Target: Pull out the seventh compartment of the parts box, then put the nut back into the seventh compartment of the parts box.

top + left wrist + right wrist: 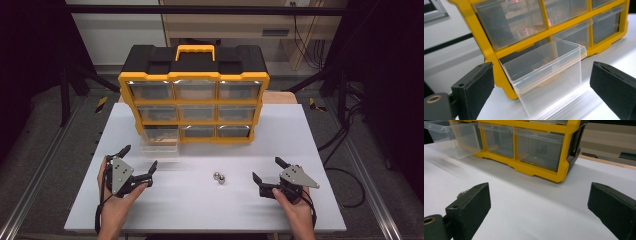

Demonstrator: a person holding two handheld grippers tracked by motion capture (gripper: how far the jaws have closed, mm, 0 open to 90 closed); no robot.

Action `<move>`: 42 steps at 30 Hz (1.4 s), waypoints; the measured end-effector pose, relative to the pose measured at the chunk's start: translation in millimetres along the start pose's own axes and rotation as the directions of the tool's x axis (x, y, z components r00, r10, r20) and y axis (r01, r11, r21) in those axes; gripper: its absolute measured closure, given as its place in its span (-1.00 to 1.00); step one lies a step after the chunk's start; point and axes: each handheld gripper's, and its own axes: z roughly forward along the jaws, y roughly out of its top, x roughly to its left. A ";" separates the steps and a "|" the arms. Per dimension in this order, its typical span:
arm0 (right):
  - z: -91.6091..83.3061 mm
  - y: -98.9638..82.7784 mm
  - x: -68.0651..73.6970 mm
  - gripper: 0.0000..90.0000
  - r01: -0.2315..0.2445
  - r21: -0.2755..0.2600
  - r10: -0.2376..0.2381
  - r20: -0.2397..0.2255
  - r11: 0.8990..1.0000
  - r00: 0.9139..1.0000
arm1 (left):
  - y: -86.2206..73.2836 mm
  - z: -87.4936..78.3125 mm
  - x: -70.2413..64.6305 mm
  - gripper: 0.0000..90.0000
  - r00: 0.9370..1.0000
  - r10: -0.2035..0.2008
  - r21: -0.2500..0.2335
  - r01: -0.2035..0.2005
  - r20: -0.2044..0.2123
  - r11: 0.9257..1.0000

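Broadly, a white table [200,205] carries a yellow and black organiser [194,95] with nine clear drawers. Its bottom-left drawer [160,145] is pulled partway out toward the person. The left hand-held gripper [140,165] sits just in front of that drawer, jaws spread and holding nothing. The right hand-held gripper [267,172] rests well apart, jaws also spread and empty. Two small metal balls [219,177] lie on the table between them. The drawer seems freshly opened; the next move likely calls for pinching a ball and carrying it over the drawer's rim. Whatever lies in the drawer is too blurred to tell.
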 end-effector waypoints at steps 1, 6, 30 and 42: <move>0.3 -0.1 0.2 -0.89 -0.001 0.003 0.001 -0.001 1.000 1.000 | -1.7 -0.7 2.0 -0.89 1.000 -0.009 -0.007 0.009 0.004 1.000; 2.7 0.0 5.2 -0.89 0.036 0.040 -0.036 0.003 0.999 0.999 | -9.6 -8.1 15.8 -0.90 0.998 -0.061 -0.038 0.061 -0.002 0.997; 31.8 53.1 38.1 -0.83 0.153 0.330 -0.104 -0.162 0.931 0.981 | -29.4 -9.9 28.6 -0.97 0.988 -0.120 -0.062 0.126 0.097 0.990; 52.6 71.5 43.6 -0.71 0.171 0.466 -0.091 -0.190 0.868 0.978 | -33.6 -10.5 35.4 -0.98 0.983 -0.166 -0.052 0.171 0.080 0.984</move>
